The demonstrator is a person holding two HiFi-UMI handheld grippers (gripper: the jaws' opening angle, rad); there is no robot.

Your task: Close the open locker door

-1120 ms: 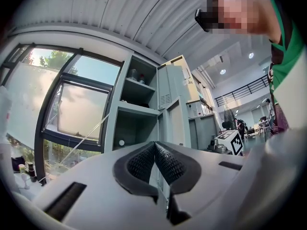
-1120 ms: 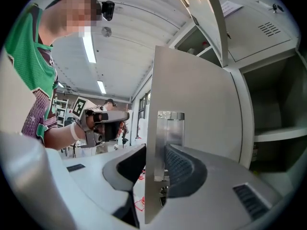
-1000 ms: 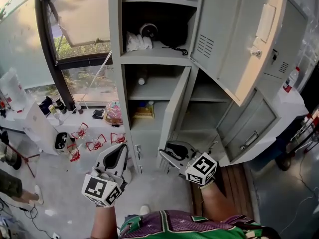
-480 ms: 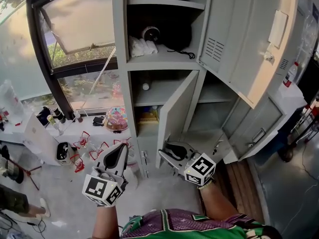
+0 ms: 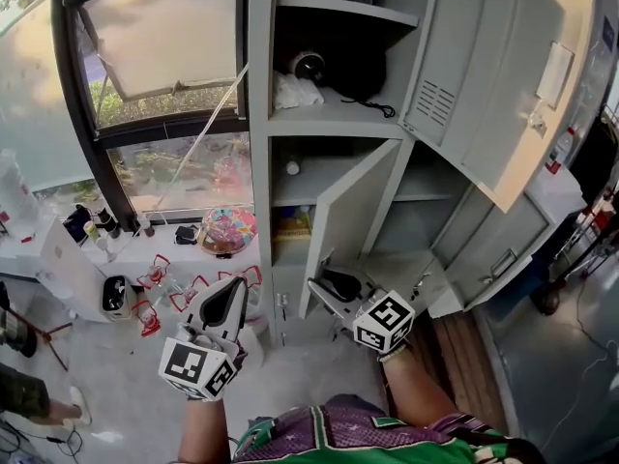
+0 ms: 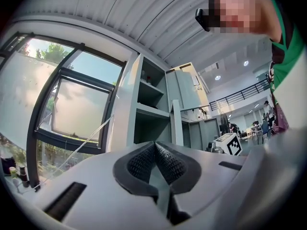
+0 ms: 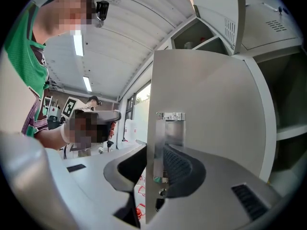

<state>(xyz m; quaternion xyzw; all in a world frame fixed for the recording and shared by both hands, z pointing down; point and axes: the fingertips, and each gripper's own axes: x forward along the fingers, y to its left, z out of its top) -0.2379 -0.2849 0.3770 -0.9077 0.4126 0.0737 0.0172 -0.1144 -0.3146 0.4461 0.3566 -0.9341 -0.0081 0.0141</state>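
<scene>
The right tongs (image 5: 334, 280) clench the locker door (image 5: 353, 206) edge between them. They should push steadily along its hinge arc. The left tongs (image 5: 232, 296) are clenched, empty.

The locker door (image 7: 206, 128) is showing smooth, matt grey painted metal; its latch plate (image 7: 169, 116), at twelve o'clock from the right gripper (image 7: 156, 166), is gleaming as bare metal; the gripper's pads (image 7: 182, 169) are looking like black ribbed rubber, its shell matt pale plastic; the floorboards (image 5: 459, 341), at four o'clock in the head view, are showing brown wood.
</scene>
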